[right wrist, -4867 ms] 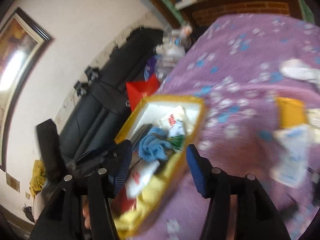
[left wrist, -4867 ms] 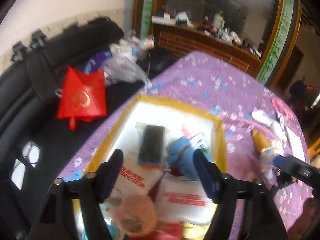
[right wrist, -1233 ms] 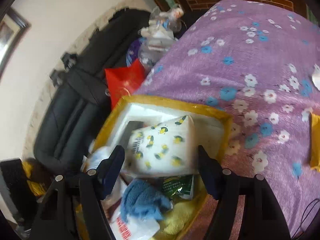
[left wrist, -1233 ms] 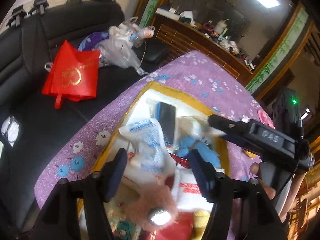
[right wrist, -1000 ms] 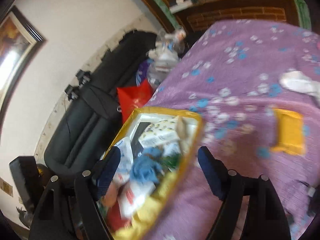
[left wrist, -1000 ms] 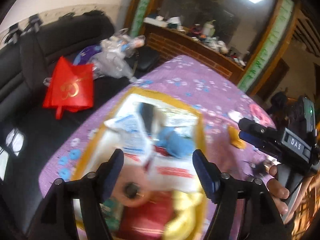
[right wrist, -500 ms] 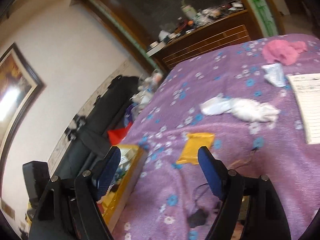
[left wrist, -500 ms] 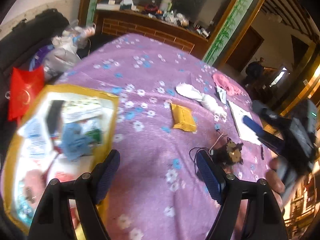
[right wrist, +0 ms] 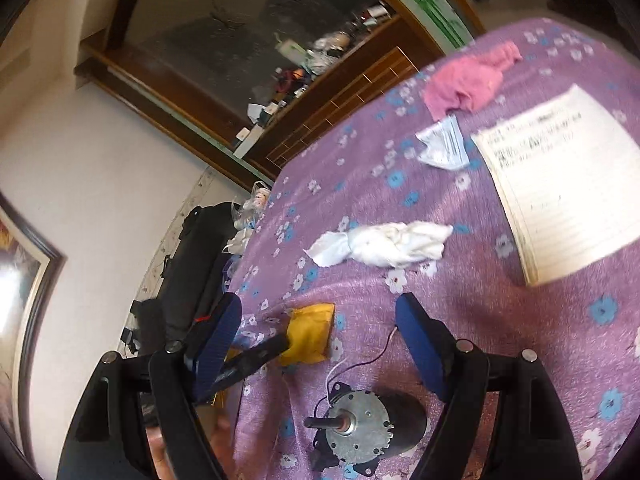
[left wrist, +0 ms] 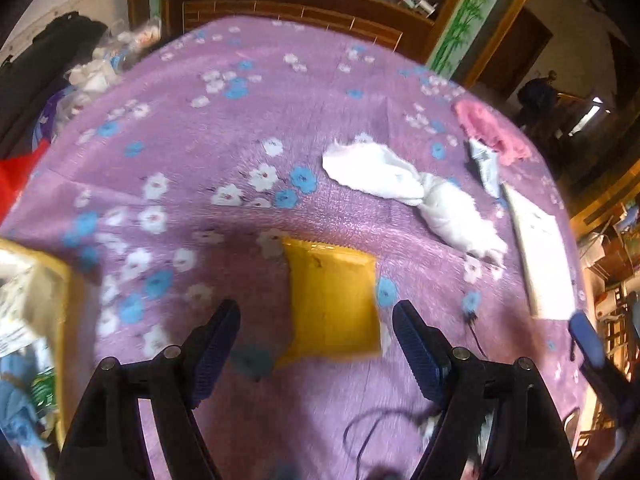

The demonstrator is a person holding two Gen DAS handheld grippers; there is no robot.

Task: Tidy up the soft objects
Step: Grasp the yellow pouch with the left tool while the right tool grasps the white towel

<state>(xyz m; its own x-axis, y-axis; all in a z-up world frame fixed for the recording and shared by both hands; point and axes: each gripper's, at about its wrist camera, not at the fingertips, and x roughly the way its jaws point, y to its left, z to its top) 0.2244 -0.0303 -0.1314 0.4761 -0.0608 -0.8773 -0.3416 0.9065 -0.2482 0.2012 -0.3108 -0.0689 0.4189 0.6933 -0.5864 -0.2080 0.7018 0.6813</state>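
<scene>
My left gripper (left wrist: pixel 316 344) is open and empty, pointing down at a flat yellow packet (left wrist: pixel 332 300) that lies on the purple flowered tablecloth (left wrist: pixel 224 140) just beyond its fingertips. A knotted white cloth (left wrist: pixel 412 192) lies farther back and a pink cloth (left wrist: pixel 492 128) at the far right. My right gripper (right wrist: pixel 318 348) is open and empty too. From it I see the yellow packet (right wrist: pixel 308 336), the white cloth (right wrist: pixel 384 244) and the pink cloth (right wrist: pixel 464 80). The yellow-rimmed box (left wrist: pixel 60 280) with soft things in it sits at the left edge.
A small motor (right wrist: pixel 360 428) with wires lies under my right gripper. A lined paper pad (right wrist: pixel 560 176) and a small clear packet (right wrist: pixel 444 144) lie at the right. A black sofa (right wrist: pixel 192 264) runs along the table's left side, with a wooden cabinet (left wrist: pixel 288 4) behind.
Both grippers have swung right, away from the yellow-rimmed box, over the open tablecloth. The packs seen between their fingers earlier lie in the box. The left one has tilted further down toward the yellow packet.
</scene>
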